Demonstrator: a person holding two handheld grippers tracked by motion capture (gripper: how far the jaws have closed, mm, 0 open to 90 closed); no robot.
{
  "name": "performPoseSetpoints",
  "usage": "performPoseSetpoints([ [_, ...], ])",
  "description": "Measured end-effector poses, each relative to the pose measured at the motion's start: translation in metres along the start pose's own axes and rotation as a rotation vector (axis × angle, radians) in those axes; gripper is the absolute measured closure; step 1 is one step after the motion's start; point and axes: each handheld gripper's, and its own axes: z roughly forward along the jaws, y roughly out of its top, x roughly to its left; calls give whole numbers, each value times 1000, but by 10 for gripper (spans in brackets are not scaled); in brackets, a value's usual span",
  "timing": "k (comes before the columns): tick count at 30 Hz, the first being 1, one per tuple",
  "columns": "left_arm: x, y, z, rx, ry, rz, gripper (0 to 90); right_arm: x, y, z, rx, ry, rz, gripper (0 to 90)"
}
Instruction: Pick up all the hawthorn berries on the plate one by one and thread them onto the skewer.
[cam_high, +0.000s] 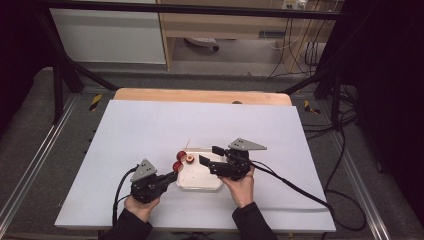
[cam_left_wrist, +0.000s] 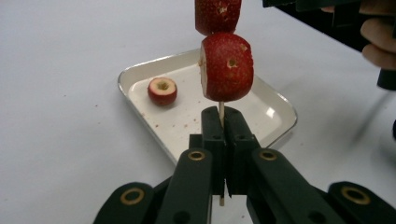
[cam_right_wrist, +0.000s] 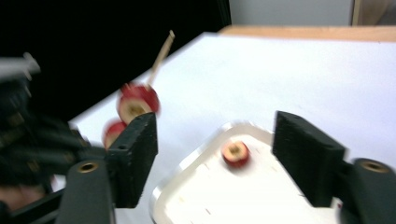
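My left gripper (cam_high: 173, 176) is shut on the lower end of a thin wooden skewer (cam_left_wrist: 221, 111). Two red cut fruit pieces sit on the skewer, the lower one (cam_left_wrist: 227, 66) just above the jaws and the upper one (cam_left_wrist: 217, 14) higher up. A third red piece (cam_left_wrist: 162, 90) lies loose in the white tray (cam_left_wrist: 140, 73). My right gripper (cam_high: 207, 154) hovers open over the tray, its jaws on either side of the loose piece (cam_right_wrist: 235, 153) as seen in the right gripper view, above it. The skewer's bare tip (cam_right_wrist: 160, 57) points away and up.
The tray (cam_high: 200, 186) sits on a white table cover (cam_high: 150, 125) with wide free room around it. A wooden table edge (cam_high: 200, 95) runs along the back. Black frame bars and cables (cam_high: 300, 187) stand around the table.
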Motion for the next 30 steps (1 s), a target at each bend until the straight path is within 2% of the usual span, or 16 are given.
performPoseSetpoints([
  [3,4,0,-3,24,16,39,883,-7,0,3,92,-23,-38,223],
  [6,9,0,-7,45,23,66,882,-13,1,7,174,-30,-45,172],
  [9,14,-1,-13,65,26,73,882,-16,3,11,239,-44,-54,152],
  [12,19,-5,-18,87,32,84,882,-15,9,18,297,-65,-103,133],
  [16,26,-11,-27,102,40,87,882,-15,17,32,389,-76,-136,100],
  [19,31,-14,-31,106,36,91,882,-16,20,43,438,-89,-152,92],
  [23,34,-15,-32,110,29,86,882,-16,22,57,498,-84,-157,84],
  [30,39,-17,-33,112,20,81,882,-16,29,78,557,-84,-169,111],
])
